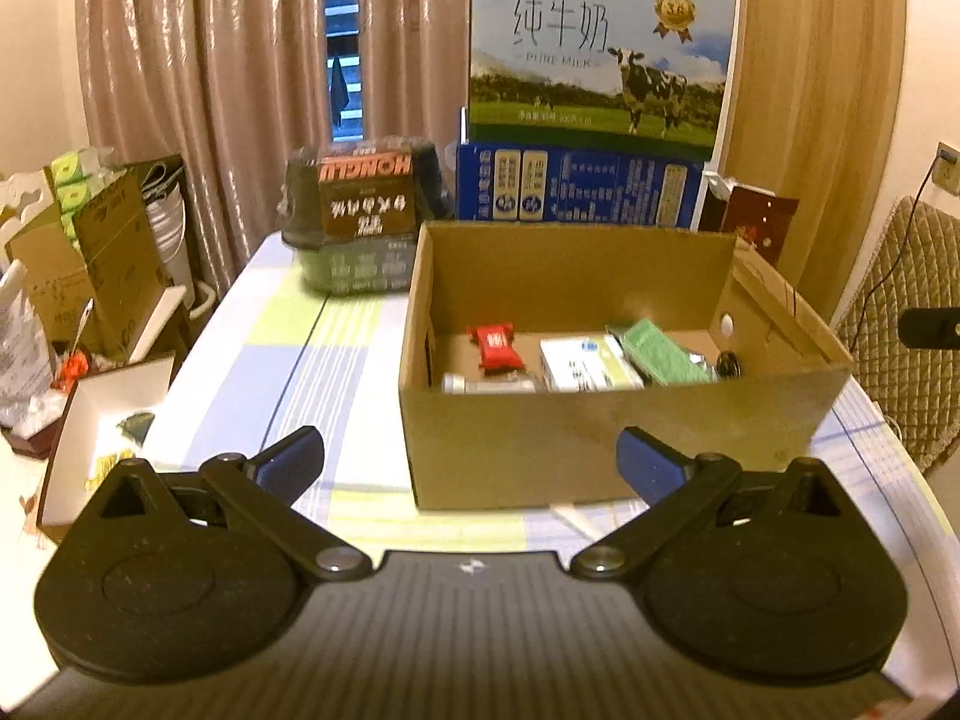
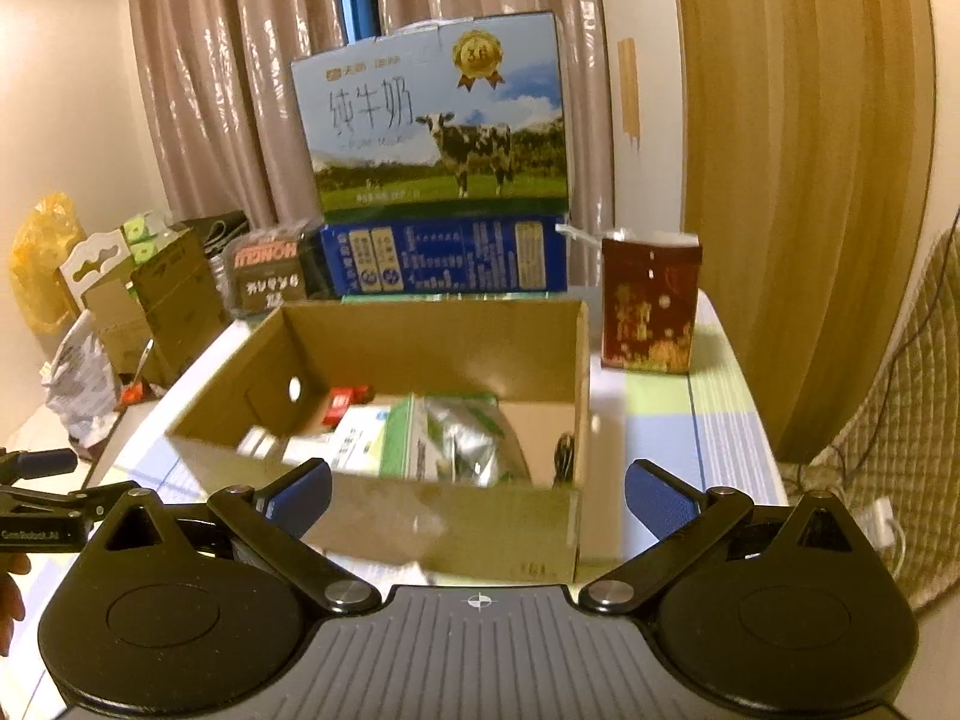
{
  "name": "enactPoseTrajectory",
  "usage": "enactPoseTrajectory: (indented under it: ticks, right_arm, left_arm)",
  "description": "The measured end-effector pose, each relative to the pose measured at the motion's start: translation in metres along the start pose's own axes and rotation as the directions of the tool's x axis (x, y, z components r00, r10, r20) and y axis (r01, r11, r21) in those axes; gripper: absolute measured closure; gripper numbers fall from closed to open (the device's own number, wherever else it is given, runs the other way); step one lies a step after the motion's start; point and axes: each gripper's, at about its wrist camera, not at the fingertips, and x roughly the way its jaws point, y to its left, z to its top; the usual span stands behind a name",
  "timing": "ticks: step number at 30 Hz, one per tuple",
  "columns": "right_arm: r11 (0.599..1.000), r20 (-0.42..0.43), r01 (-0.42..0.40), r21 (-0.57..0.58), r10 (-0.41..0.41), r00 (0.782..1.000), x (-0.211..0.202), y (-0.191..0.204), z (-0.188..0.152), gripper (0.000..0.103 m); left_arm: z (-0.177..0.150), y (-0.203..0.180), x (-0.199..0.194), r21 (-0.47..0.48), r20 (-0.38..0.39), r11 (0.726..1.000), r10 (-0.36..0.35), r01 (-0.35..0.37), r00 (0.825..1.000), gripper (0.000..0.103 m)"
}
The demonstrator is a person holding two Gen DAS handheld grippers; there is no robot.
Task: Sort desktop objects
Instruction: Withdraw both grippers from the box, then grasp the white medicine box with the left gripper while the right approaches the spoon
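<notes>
An open cardboard box (image 1: pixel 600 450) (image 2: pixel 444 522) stands on the table in front of both grippers. Inside it lie a red snack packet (image 1: pixel 497 348) (image 2: pixel 342 403), a white carton (image 1: pixel 585 363) (image 2: pixel 354 441), a green pack (image 1: pixel 657 351) (image 2: pixel 456 438), a small bottle (image 1: pixel 486 384) and a black cable (image 2: pixel 564 459). My left gripper (image 1: pixel 471 459) hangs open before the box's near wall, nothing between its blue pads (image 1: pixel 651 462). My right gripper (image 2: pixel 477 495) is open too, empty, at the box's near wall. The left gripper's tip (image 2: pixel 42 462) shows at the right wrist view's left edge.
Behind the box stand a milk carton case (image 1: pixel 600 54) (image 2: pixel 438 120) on a blue box (image 1: pixel 576 183) (image 2: pixel 444 258), a dark wrapped pack (image 1: pixel 366 216) (image 2: pixel 267 273) and a red gift bag (image 2: pixel 651 300) (image 1: pixel 756 222). Left of the table sit cardboard boxes (image 1: pixel 90 252) and a white tray (image 1: pixel 96 420). A quilted chair (image 1: pixel 900 300) stands right.
</notes>
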Motion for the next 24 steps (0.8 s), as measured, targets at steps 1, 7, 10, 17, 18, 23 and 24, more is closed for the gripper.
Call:
enactPoseTrajectory:
  ticks: [1,7,10,17,18,23,24]
  right_arm:
    - [1.0,-0.005,0.004,-0.006,-0.004,1.0,-0.002,0.002,-0.005,0.002]
    - [0.999,-0.036,0.006,-0.036,-0.007,0.999,-0.007,0.009,-0.045,0.002]
    - [1.0,-0.053,0.009,0.002,-0.009,0.999,-0.005,0.008,-0.065,0.002]
    - [1.0,-0.089,0.014,0.003,-0.014,0.996,0.018,0.002,-0.104,0.002]
    - [1.0,-0.092,0.012,-0.005,-0.012,0.996,0.022,0.002,-0.108,0.002]
    - [0.997,-0.088,-0.012,-0.078,0.005,0.996,0.039,0.0,-0.125,0.002]
    - [0.996,-0.086,-0.02,-0.087,0.012,0.996,0.042,-0.001,-0.129,0.002]
  left_arm:
    - [-0.005,0.001,-0.002,-0.004,-0.005,1.0,-0.003,0.003,1.0,0.001]
    - [-0.037,0.006,-0.008,-0.026,-0.033,1.0,0.004,-0.005,0.999,0.001]
    - [-0.051,0.007,-0.006,-0.052,-0.046,0.999,0.002,-0.004,0.999,0.001]
    - [-0.075,-0.004,0.008,-0.066,-0.062,0.996,-0.071,0.067,0.996,0.001]
    - [-0.078,-0.008,0.011,-0.045,-0.066,0.996,-0.085,0.082,0.994,0.001]
    - [-0.088,-0.019,0.025,0.043,-0.055,0.988,-0.146,0.149,0.988,0.002]
    - [-0.089,-0.021,0.027,0.06,-0.054,0.984,-0.164,0.167,0.985,0.002]
